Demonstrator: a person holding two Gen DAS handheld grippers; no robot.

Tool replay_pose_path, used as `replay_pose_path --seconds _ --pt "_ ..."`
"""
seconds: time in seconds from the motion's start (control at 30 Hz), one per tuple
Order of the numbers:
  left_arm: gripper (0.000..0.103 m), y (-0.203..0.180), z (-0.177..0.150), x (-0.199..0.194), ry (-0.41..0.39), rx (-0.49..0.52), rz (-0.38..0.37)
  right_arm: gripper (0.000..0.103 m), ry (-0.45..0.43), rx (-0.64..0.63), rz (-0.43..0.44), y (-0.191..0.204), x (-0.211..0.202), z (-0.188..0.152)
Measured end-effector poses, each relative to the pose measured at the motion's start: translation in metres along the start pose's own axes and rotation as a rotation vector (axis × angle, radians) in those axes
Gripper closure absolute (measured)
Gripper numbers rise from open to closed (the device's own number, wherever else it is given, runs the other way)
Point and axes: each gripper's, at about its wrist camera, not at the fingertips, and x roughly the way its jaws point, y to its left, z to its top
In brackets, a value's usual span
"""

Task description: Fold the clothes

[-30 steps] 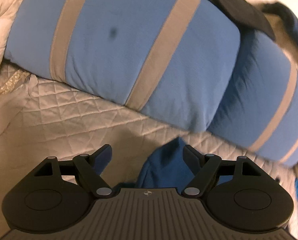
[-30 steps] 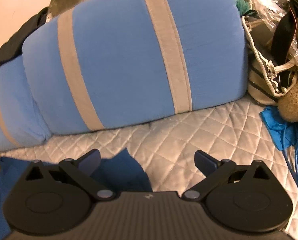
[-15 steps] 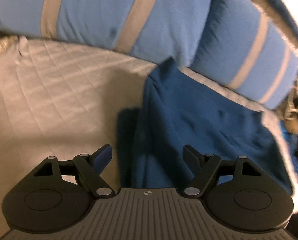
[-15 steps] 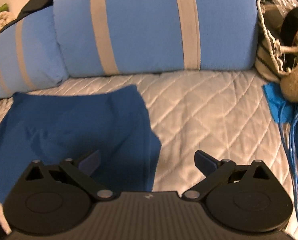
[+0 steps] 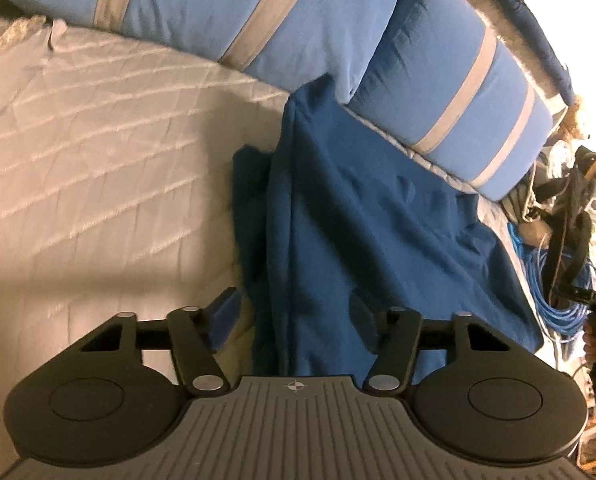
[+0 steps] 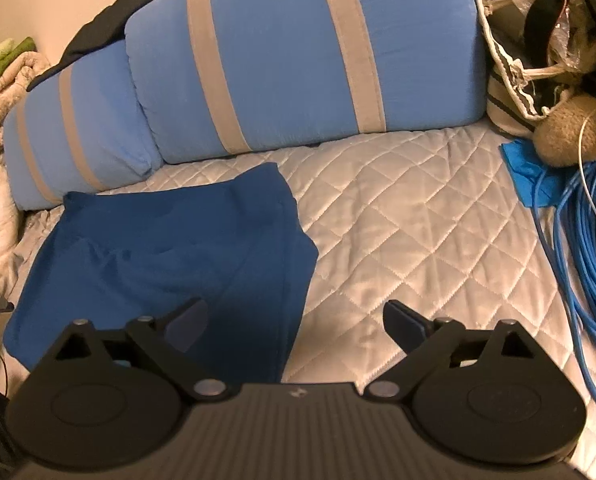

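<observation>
Striped pillows [image 6: 298, 60] behind blue garment [image 6: 170, 256] (cable coil [image 6: 578, 240] alongside)

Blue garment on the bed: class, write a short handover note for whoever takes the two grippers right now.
Left gripper: jaws closing, the near left edge of the blue garment between the fingers, not yet pinched.
Right gripper: jaws closing but wide, straddling the garment's near right edge; nothing held.
Garment: lying roughly spread on the quilted bedcover, its far edge close to the striped pillows; the left side is bunched in folds.
Blue cable coiled on the bed's right side, apart from the garment.
Done: garment laid out.
Left: grip the near edges, make the folds.
</observation>
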Motion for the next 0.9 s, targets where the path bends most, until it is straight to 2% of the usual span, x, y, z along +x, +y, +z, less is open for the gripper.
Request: replay_pose_path --seconds 0.07,0.23,0.4,0.57,0.9 --pt "0.054 0.003 -0.005 0.002 0.020 -0.007 -0.022 0.007 -0.001 0.000 0.003 0.000 -0.003 -0.003" --pt "0.079 0.011 -0.015 0.001 0.035 -0.057 -0.099 0.007 -0.002 0.008 0.018 -0.002 -0.008 -0.009" --pt "0.093 0.013 -0.019 -0.006 0.013 -0.075 -0.119 0.010 0.025 0.093 0.073 -0.012 -0.005 -0.017" --pt "0.094 0.013 -0.019 -0.010 -0.006 -0.074 -0.118 0.018 0.051 0.090 0.106 -0.010 0.003 -0.027" --pt "0.094 0.013 -0.019 -0.010 -0.017 -0.067 -0.110 0.047 0.110 0.064 0.172 -0.006 0.027 -0.042"
